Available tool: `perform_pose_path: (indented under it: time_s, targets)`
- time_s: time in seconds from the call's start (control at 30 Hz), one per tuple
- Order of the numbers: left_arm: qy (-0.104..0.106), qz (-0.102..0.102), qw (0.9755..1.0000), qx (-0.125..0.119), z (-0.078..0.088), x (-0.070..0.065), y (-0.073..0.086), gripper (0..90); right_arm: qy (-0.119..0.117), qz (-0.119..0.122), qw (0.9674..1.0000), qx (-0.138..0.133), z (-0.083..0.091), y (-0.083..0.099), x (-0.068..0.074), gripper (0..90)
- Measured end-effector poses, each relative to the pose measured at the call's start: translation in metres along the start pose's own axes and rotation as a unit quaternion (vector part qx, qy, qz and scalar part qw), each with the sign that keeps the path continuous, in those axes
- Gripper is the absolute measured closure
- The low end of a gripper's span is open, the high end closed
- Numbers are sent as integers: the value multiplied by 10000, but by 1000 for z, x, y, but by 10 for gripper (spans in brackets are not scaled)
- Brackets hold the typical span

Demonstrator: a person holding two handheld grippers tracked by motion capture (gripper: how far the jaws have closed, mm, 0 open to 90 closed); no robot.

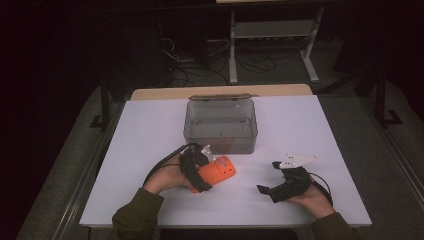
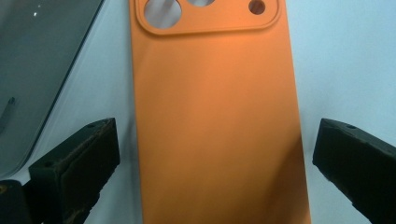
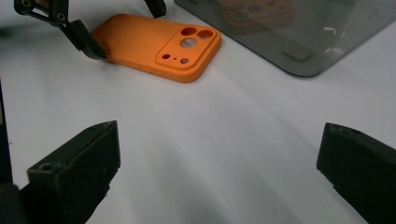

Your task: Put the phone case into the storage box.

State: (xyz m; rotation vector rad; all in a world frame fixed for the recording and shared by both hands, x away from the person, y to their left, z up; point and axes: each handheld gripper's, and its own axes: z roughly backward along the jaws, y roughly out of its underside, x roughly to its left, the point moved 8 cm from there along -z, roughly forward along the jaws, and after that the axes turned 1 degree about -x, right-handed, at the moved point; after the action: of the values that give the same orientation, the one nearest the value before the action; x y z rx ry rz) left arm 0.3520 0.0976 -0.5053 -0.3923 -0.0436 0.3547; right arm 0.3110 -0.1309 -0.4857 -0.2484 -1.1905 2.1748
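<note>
An orange phone case [image 1: 218,171] lies flat on the white desk [image 1: 150,130], back side up with its camera cut-outs pointing toward the far edge, just in front of the smoky clear box [image 1: 220,125] that sits at the middle of the far side. The left gripper [image 2: 210,154] hovers over the case with its jaws spread wide, one on either side and neither touching it. The right gripper [image 3: 217,163] rests toward the near right corner, jaws also wide apart, gripping nothing
</note>
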Motion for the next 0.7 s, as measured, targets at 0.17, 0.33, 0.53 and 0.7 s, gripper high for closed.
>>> perform_pose_path:
  time_s: [0.17, 0.33, 0.53, 0.7]
  targets:
    - [3, -27, 10000, 53, -1, 0, 1, 0, -2, 1, 10000, 3, 0, 0, 0, 0]
    - [-34, -57, 9999, 120, -3, -1, 2, 0, 1, -3, 10000, 0, 0, 0, 0, 0]
    - [-50, -60, 9999, 143, -4, -1, 2, 1, 0, -6, 10000, -1, 0, 0, 0, 0]
    - [-99, -66, 9998, 142, -3, 0, 2, 30, -3, -3, 10000, 0, 0, 0, 0, 0]
